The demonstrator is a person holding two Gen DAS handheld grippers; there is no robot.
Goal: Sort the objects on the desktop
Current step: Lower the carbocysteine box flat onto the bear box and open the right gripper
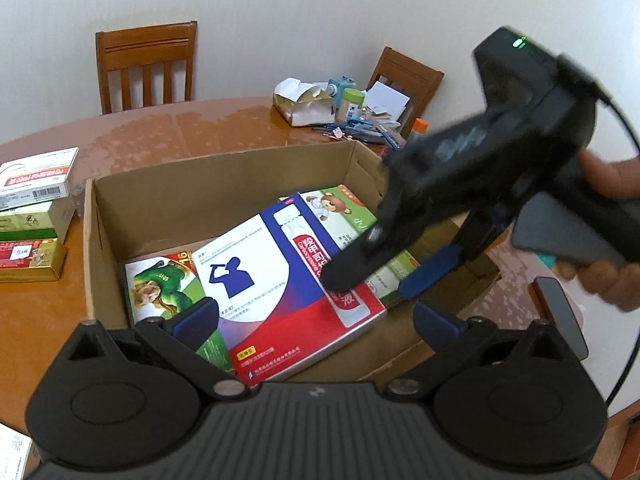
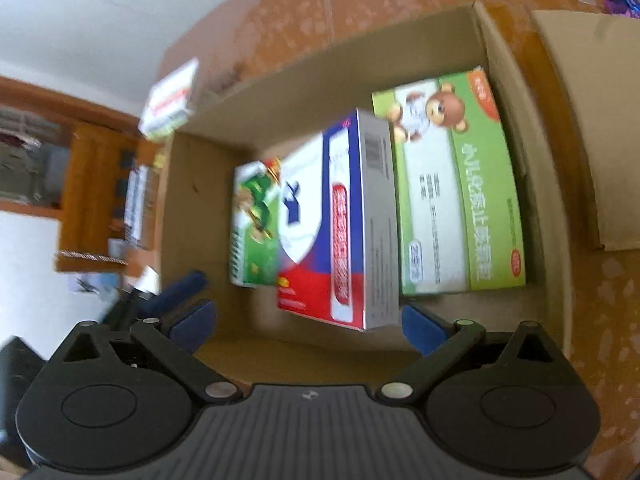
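Both tongs, left [image 1: 316,316] and right [image 2: 306,322], spread wide, empty, above cardboard box [image 1: 224,176]; red-blue carton [image 1: 296,280] likely light, rigid, best pinched across narrow edges.

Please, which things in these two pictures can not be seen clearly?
- Green box, left wrist view: partly hidden under the blue box.
- Bear box, left wrist view: covered by the right gripper.
- Shelves, right wrist view: blurred.
- Clutter, left wrist view: too small.

Wooden table [image 1: 224,124]: cardboard box [image 1: 224,176], stacked medicine boxes [image 1: 34,216], far clutter [image 1: 344,108].
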